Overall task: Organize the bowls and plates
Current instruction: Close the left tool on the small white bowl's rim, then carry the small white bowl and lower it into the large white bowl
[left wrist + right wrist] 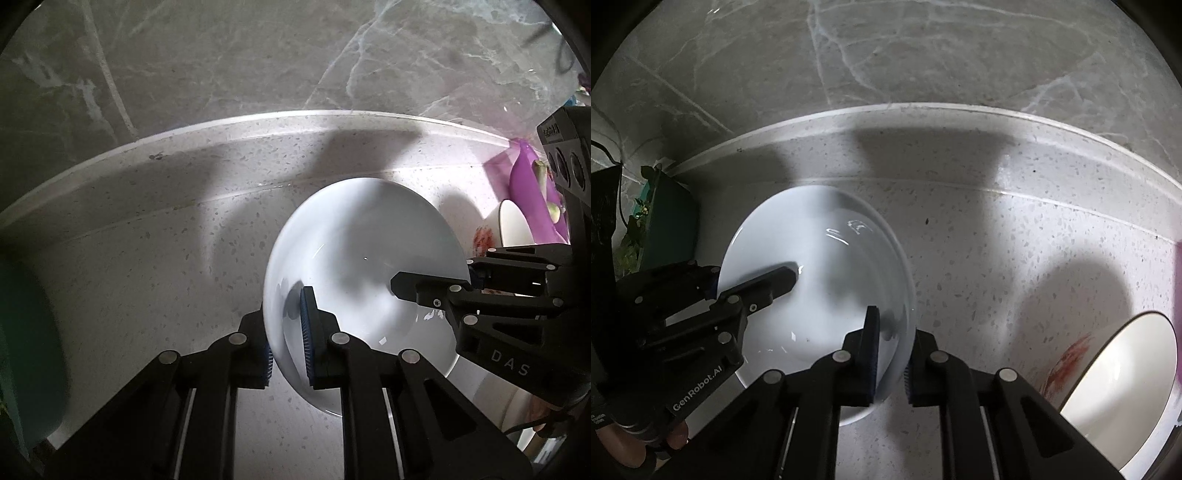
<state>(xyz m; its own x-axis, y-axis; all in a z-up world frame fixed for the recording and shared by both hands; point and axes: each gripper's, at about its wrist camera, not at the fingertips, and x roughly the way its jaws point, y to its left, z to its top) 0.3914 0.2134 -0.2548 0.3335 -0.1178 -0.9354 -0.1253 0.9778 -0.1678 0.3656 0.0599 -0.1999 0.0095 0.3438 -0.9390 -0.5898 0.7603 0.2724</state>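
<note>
A plain white bowl is held between both grippers over the speckled countertop. My left gripper is shut on the bowl's left rim, one pad inside and one outside. My right gripper is shut on the opposite rim of the same bowl. Each gripper shows in the other's view, the right gripper at the right and the left gripper at the left. A second bowl with a red pattern outside sits on the counter to the right; it also shows in the left wrist view.
A grey marble wall rises behind the counter's raised back edge. A purple object stands at the far right. A green container with plant leaves sits at the far left; a green shape shows in the left wrist view.
</note>
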